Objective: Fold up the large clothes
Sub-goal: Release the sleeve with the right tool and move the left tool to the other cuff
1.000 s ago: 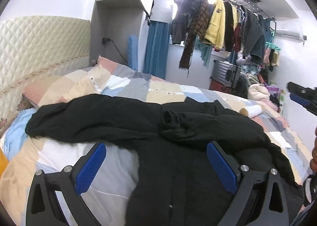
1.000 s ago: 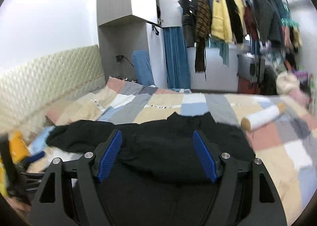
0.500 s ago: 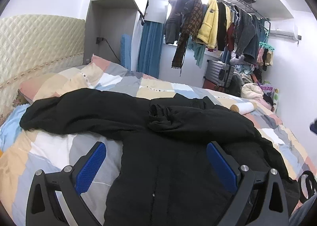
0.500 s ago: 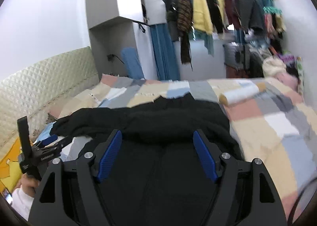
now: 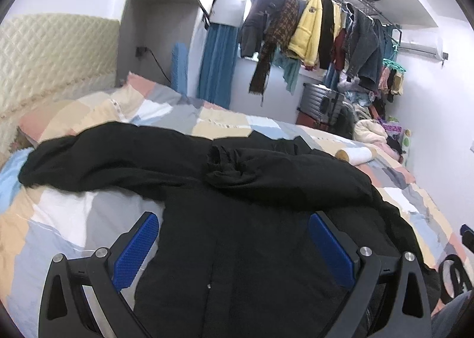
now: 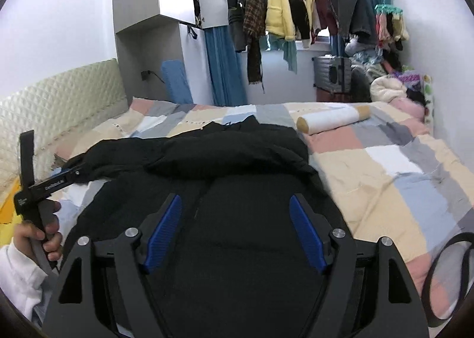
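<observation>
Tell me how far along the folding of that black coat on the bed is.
Early. Done: the black coat lies spread on the patchwork quilt, and one sleeve is already folded across its chest. In hand: nothing; the left gripper and right gripper hover over it with jaws open. Left: the other sleeve lies stretched out sideways, and the body is unfolded.

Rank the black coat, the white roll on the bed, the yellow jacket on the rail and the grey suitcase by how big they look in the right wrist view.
1. black coat, by far the largest.
2. yellow jacket.
3. white roll and grey suitcase: too alike to separate.
The coat lies nearest the camera, so true sizes stay unsure.
</observation>
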Motion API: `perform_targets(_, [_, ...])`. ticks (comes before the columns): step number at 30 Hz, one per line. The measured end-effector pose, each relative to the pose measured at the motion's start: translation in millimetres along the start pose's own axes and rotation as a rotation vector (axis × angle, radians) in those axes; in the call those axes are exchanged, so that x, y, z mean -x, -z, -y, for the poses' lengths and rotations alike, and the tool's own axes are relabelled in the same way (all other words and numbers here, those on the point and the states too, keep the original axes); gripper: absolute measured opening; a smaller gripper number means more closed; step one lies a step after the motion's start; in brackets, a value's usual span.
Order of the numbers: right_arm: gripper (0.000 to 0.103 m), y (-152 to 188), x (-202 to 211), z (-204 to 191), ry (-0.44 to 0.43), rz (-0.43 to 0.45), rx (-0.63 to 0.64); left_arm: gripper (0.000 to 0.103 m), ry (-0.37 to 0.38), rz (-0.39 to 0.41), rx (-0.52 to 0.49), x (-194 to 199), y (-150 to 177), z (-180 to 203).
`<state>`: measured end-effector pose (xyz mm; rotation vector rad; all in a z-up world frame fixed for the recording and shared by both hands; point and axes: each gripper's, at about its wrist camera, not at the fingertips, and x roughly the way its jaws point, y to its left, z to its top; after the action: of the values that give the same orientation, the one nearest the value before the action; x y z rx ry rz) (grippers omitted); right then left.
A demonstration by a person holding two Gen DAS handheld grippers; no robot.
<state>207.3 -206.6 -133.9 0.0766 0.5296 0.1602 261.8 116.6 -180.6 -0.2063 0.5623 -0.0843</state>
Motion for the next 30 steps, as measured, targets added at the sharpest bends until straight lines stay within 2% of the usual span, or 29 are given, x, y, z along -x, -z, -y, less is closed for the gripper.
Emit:
perform_targets(4, [0.076,2.1,-3.4,1.4,-0.011,0.004,-0.004,0.103,-0.007,-0.026,0.019,-3.4,-17.7,-14.0])
perform_targets(7, [0.080,5.2,-4.3,-0.8,-0.011,0.013,0.012,0.103,0.006,-0.018,0.088,4.3,-37.4,-37.7])
perform_targets(11, [0.080,7.9,-3.6,-0.8,-0.002,0.023,0.012,0.103,-0.039,-0.016,0.124,12.7,-67.7,-82.8])
perform_targets(16, [0.081,8.9,-10.7,-1.7,0.022,0.019,0.006,0.103,-0.117,-0.015,0.168,21.8,-90.5,-168.3])
perform_targets(21, [0.084,5.8,-23.6,-6.9,0.034,-0.007,0.000,0.103,-0.097,-0.074,0.361,2.8,-74.7,-278.1])
perform_targets(25, [0.084,2.5,-38.9,-22.4,0.049,-0.044,0.024,0.102,-0.052,-0.121,0.525,-24.3,-44.7,-344.6])
perform_targets(30, [0.084,-1.5,-61.1,-42.1,0.065,-0.093,0.037,0.102,-0.038,-0.118,0.674,-61.0,-25.8,-408.6])
